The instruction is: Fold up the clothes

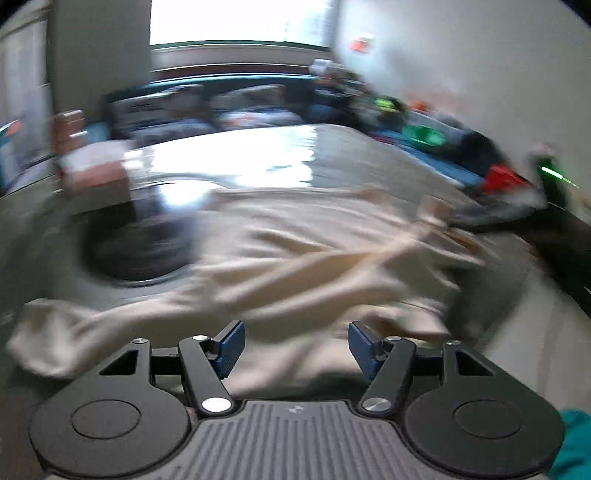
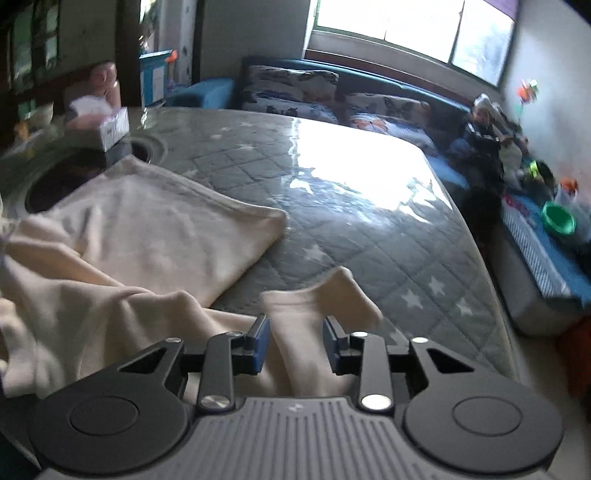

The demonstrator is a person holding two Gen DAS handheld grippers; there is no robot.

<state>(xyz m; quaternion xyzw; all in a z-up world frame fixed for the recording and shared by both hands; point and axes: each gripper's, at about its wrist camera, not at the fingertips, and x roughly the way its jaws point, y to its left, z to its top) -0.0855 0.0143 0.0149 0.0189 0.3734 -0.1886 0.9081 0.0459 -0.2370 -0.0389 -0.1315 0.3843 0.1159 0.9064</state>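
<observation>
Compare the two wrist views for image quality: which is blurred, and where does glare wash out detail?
Left wrist view: heavy motion blur smears the cream garment and room, though the left gripper stays sharp; window glare bleaches the table cover. Right wrist view: much sharper, quilted stars legible, with a blown-out glare patch mid-table; fisheye bends the table edge in both.

One cream garment (image 2: 155, 229), two claws (image 1: 295, 345) (image 2: 295, 343), one tissue box (image 2: 114, 127).

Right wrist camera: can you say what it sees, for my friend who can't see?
The open right gripper hovers over a cream garment spread rumpled on a grey star-quilted table cover. A tissue box sits at the far left, a bright window behind.
</observation>
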